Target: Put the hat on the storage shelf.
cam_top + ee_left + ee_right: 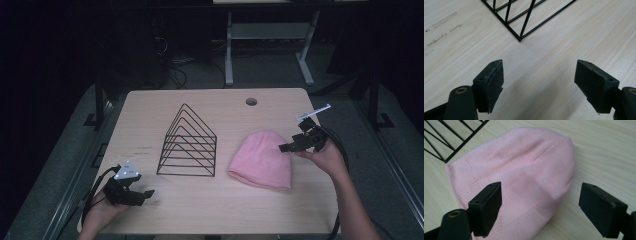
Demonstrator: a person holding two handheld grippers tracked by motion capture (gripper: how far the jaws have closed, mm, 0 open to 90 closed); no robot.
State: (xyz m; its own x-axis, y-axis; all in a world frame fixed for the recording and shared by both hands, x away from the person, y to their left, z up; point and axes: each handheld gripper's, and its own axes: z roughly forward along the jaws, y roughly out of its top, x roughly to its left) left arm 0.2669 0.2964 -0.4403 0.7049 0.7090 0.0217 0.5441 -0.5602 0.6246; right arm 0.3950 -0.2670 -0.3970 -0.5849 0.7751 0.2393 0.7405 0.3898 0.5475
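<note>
One pink knit hat (261,159) lies flat on the tabletop (210,210), just right of the single black wire rack (188,142). It looks soft, light and limp, so it would likely sag and fold when lifted; pinching a bunch of fabric at the rounded crown or the ribbed cuff seems the surest hold. The right tool (284,148) hovers at its right edge, jaws spread wide. The left tool (148,193) rests near the front-left, also spread and empty.

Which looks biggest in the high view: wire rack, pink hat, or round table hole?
1. wire rack
2. pink hat, slightly smaller in outline
3. table hole, far smallest
</note>
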